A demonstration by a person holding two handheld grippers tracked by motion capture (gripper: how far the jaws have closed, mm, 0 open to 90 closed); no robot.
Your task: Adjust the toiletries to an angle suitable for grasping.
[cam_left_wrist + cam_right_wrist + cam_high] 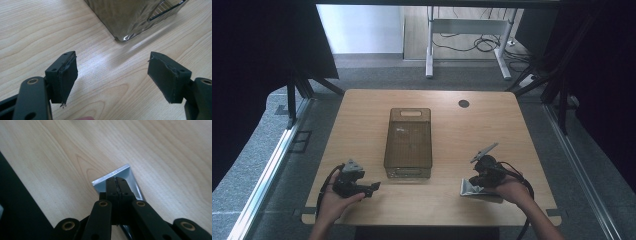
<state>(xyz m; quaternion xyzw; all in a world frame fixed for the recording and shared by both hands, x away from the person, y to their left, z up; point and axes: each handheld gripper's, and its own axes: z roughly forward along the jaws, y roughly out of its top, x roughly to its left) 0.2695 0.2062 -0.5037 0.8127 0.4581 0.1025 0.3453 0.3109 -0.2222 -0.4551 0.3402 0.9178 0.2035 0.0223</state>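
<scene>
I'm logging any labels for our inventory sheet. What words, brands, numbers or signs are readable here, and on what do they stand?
None can be read.
Brown plastic bin: a pale mark inside near its handle end, too small and blurred to read.
Silver packet held shut in the right gripper: its visible surface is plain, no print.
Left gripper, open: no lettering on its black fingers.
Wooden table: no markings.
</scene>
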